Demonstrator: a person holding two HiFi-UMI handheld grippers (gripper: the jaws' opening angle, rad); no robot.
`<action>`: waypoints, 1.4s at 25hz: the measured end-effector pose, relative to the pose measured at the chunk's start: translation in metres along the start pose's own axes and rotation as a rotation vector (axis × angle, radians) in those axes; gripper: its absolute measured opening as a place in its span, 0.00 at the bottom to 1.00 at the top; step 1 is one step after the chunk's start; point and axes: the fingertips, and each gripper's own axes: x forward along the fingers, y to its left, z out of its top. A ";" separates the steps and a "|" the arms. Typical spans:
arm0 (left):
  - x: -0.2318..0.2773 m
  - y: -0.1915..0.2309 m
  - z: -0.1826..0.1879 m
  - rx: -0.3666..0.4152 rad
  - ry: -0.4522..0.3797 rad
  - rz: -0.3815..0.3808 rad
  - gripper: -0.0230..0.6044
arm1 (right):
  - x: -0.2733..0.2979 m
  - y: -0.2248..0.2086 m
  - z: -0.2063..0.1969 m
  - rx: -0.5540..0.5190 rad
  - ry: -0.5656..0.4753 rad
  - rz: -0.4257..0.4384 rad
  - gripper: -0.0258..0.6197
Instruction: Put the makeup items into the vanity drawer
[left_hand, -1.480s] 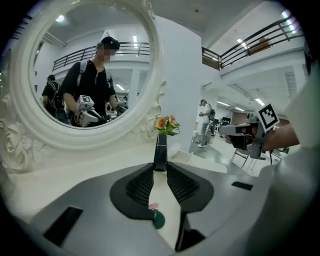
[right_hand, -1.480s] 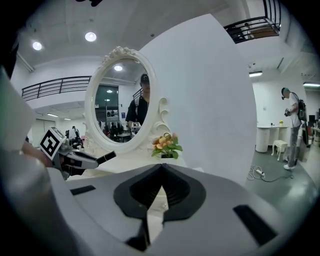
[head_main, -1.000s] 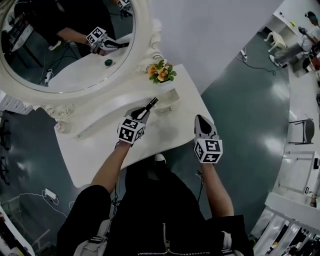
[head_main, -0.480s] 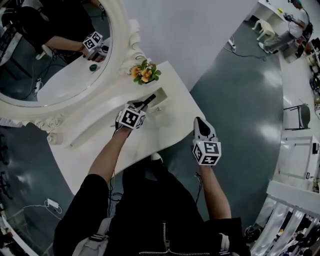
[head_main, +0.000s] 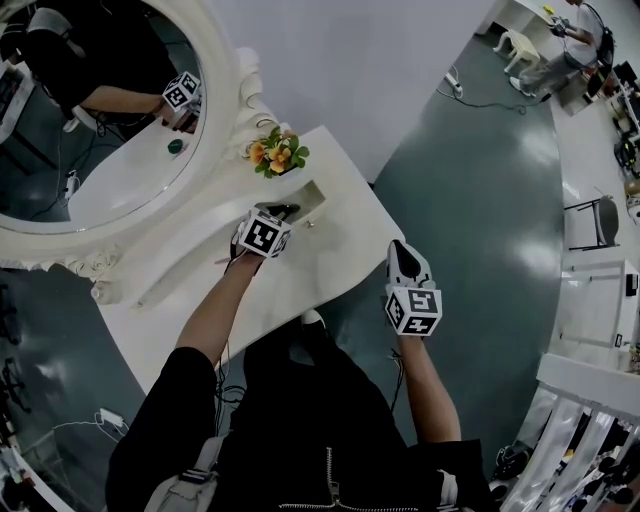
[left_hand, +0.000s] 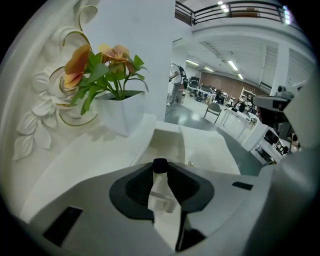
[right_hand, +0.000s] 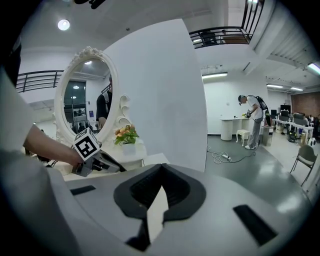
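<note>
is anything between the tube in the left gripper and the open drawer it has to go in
Nothing visible. The left gripper holds the black-capped tube pointing at the open drawer just ahead. The flower pot stands beside the drawer to the left, off the path.

Left gripper (left_hand: 160, 173) jaws clamped on a white tube (left_hand: 162, 197) with a black cap — pointed at the open drawer (left_hand: 167, 142) in the vanity top (left_hand: 80, 155). Potted orange flowers (left_hand: 112, 90) at left — beside a carved frame (left_hand: 42, 110).
</note>
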 end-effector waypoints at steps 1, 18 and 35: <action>0.000 0.000 0.000 -0.003 -0.001 0.001 0.20 | 0.001 0.001 0.001 0.000 -0.001 0.002 0.05; -0.047 0.010 0.004 -0.055 -0.118 0.068 0.09 | 0.030 0.035 0.019 -0.037 -0.013 0.115 0.05; -0.191 0.050 -0.052 -0.316 -0.408 0.268 0.07 | 0.070 0.152 0.066 -0.164 -0.070 0.402 0.05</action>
